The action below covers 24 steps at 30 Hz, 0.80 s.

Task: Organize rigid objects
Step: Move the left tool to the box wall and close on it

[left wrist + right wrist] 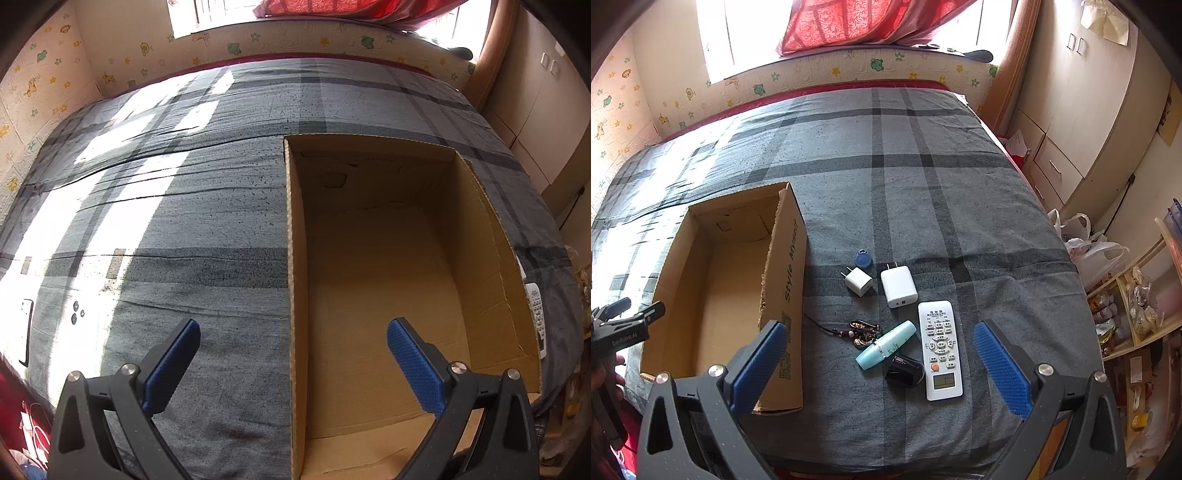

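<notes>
Plainly nothing is sorted yet — the cardboard box (713, 295) on the bed (923, 184) shows only its bare floor, and every item lies outside it to its right: remote (940, 349), two white chargers (898, 286), blue key fob (863, 257), keychain (862, 332), teal tube (885, 344) and a small black object (904, 370). Both the right gripper (879, 352) and the left gripper (293, 349) have fingers spread wide, holding nothing — so the whole job seems left to do.

daylight from window (750, 33) far ahead of grippers, blown out | sun glare on bedspread (92, 236) ahead-left of left gripper | sharp | fisheye bending, dark corners
</notes>
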Each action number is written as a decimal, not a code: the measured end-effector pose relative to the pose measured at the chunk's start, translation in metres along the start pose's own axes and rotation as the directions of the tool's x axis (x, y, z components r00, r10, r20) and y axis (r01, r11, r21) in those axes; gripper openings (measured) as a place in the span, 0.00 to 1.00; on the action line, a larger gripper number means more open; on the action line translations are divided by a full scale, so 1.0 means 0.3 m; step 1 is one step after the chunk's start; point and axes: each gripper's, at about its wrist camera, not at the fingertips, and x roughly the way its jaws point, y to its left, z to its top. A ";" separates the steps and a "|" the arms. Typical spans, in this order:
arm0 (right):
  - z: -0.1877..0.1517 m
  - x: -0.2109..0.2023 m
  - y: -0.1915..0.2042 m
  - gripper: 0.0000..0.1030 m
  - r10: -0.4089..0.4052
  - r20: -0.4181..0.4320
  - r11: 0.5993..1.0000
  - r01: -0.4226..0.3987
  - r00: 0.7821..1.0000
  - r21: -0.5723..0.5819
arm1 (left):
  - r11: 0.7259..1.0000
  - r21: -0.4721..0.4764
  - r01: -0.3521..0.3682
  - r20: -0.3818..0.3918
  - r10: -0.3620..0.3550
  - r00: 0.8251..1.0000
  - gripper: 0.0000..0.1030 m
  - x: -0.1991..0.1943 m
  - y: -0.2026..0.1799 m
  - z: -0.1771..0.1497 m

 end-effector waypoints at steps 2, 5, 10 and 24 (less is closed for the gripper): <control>-0.006 0.020 -0.010 1.00 -0.002 -0.014 1.000 0.002 1.000 0.010 | 1.000 -0.015 -0.011 0.005 0.011 1.000 1.00 0.035 0.021 0.011; -0.010 0.047 -0.021 1.00 -0.011 -0.034 1.000 0.011 0.999 0.016 | 1.000 -0.021 -0.005 0.006 0.005 1.000 1.00 0.079 0.043 0.028; -0.013 0.071 -0.024 1.00 -0.025 -0.048 1.000 0.026 0.999 0.015 | 1.000 -0.002 -0.002 -0.014 0.002 1.000 1.00 0.136 0.045 0.043; -0.008 0.086 -0.031 1.00 -0.046 -0.052 0.999 0.047 0.998 0.003 | 0.994 0.040 0.101 -0.051 -0.099 0.994 0.16 0.223 0.027 0.056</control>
